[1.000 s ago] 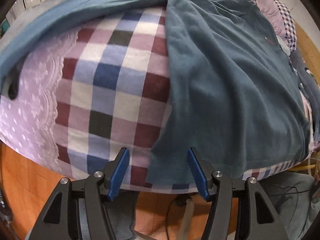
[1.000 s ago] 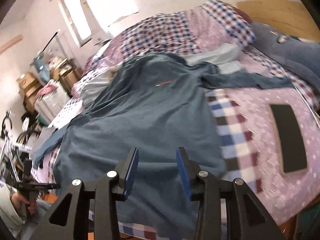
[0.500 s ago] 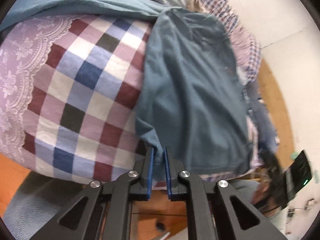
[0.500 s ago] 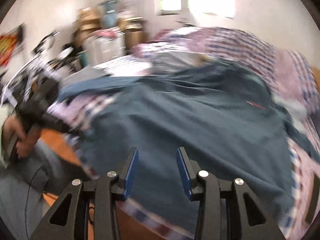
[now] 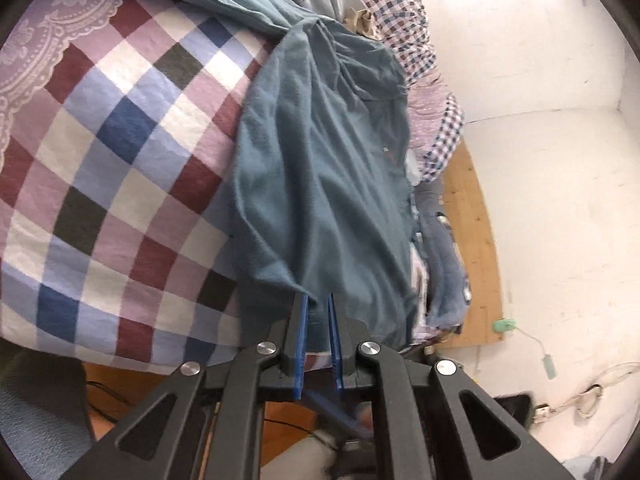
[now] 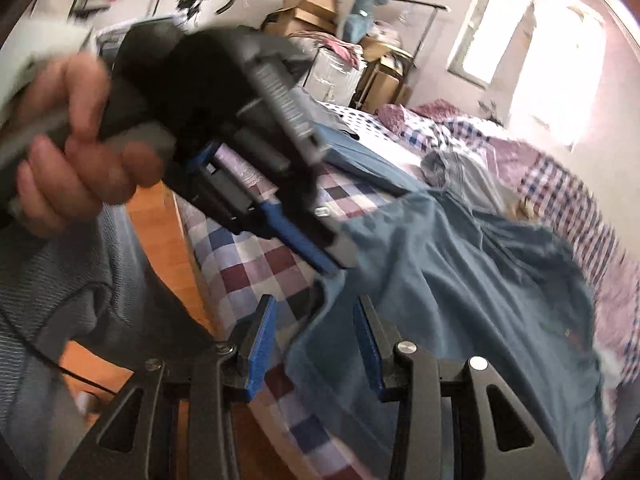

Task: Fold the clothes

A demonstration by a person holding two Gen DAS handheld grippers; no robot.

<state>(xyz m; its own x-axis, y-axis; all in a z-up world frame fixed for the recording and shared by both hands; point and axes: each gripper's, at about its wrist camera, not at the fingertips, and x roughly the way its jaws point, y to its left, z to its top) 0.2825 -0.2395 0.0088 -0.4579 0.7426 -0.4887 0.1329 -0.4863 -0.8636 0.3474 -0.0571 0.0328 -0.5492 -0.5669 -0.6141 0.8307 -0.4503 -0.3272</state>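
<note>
Right now the left gripper (image 5: 317, 308) is clamped on the hem corner of the teal shirt (image 5: 320, 168), lifting it off the near edge of the checked bedspread (image 5: 120, 168), while the rest of the shirt trails back across that bedspread, rumpled. Beside that corner, the right gripper (image 6: 314, 324) stands with its fingers apart around the same hem. Judging by this, a corner grasp is in hand; the next move calls for closing on the hem

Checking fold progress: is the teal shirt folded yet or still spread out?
Spread, not folded: the teal shirt lies open across the checked bedspread, its corner pinched by the left gripper.
</note>
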